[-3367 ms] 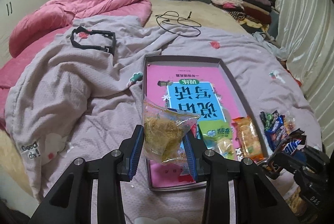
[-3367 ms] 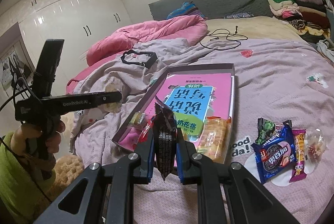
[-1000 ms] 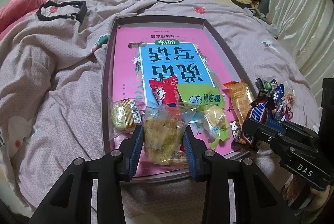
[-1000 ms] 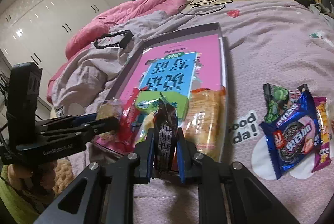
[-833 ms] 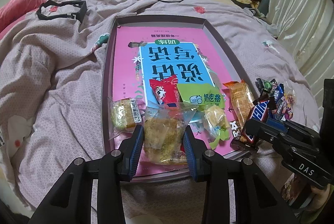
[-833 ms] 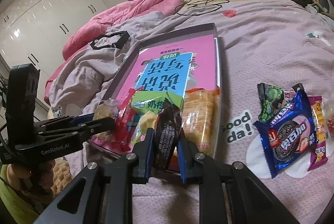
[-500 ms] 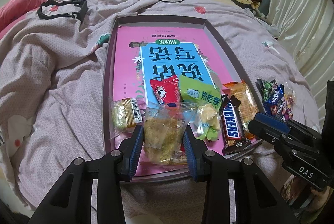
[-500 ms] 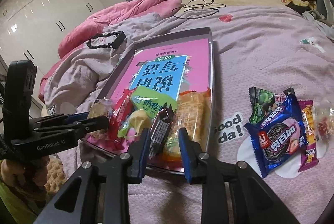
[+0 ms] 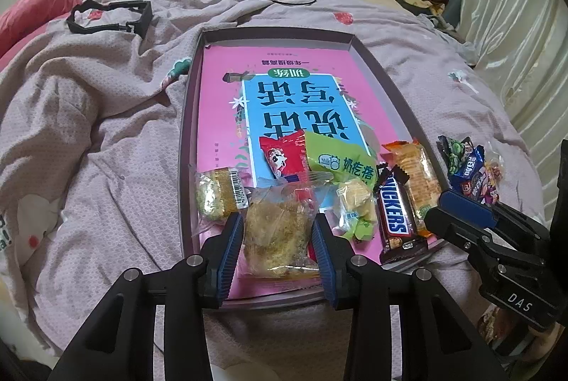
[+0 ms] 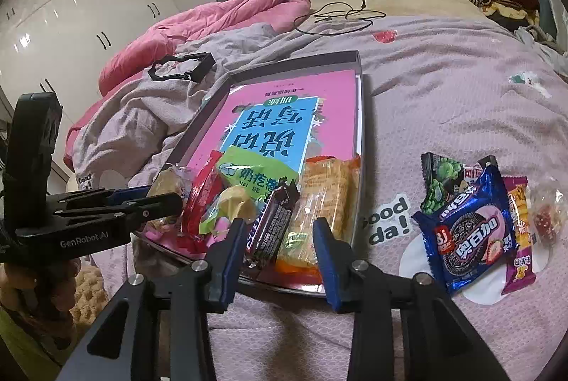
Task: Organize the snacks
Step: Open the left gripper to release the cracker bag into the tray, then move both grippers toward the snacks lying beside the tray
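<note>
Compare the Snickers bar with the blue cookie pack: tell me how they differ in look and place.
The Snickers bar is a narrow dark brown wrapper; the blue cookie pack is broader, with a cookie pictured on it. The Snickers bar lies inside the box, partly across an orange packet; the blue cookie pack lies outside it on the bedspread, among other snacks. Both are sealed, and neither is gripped.

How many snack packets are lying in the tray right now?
7: yellow cake packet at left, clear bag nearest the camera, red packet, green packet, small yellow packet, Snickers bar, orange packet at right. Others may be hidden.
</note>
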A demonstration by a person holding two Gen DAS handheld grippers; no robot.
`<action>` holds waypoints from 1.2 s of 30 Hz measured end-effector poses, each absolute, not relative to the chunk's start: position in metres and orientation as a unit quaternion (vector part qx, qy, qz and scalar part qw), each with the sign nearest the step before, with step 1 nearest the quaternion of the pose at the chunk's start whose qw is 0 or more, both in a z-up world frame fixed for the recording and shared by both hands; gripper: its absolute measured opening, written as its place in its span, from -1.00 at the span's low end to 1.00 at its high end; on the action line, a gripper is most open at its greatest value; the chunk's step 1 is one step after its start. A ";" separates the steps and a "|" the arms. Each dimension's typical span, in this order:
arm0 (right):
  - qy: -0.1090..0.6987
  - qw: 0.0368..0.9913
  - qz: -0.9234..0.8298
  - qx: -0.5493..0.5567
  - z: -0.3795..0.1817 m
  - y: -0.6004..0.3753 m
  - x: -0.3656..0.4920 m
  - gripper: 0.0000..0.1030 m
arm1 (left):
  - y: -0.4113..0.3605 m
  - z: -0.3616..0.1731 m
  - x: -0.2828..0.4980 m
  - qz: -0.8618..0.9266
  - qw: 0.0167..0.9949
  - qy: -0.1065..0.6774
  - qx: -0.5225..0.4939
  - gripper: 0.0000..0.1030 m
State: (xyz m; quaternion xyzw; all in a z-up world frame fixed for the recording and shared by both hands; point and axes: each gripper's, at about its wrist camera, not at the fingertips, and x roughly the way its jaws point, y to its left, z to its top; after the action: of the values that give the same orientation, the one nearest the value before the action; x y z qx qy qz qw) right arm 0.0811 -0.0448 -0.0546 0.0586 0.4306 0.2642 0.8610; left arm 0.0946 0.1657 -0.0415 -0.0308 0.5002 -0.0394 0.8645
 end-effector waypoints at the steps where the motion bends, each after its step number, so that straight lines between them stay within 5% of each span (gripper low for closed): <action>1: 0.430 0.862 0.265 0.058 -0.054 -0.045 0.081 -0.24 | 0.166 -0.041 0.094 -0.039 0.865 0.499 -0.030 -0.16; 36: 0.391 0.888 0.241 0.033 -0.034 -0.055 0.073 0.19 | 0.157 -0.004 0.086 -0.030 0.885 0.464 -0.033 0.48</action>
State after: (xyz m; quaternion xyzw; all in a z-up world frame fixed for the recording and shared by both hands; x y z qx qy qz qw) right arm 0.0733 -0.0552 -0.0338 0.0329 0.3913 0.2408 0.8876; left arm 0.0855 0.1572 -0.0035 -0.0333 0.4641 -0.0298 0.8847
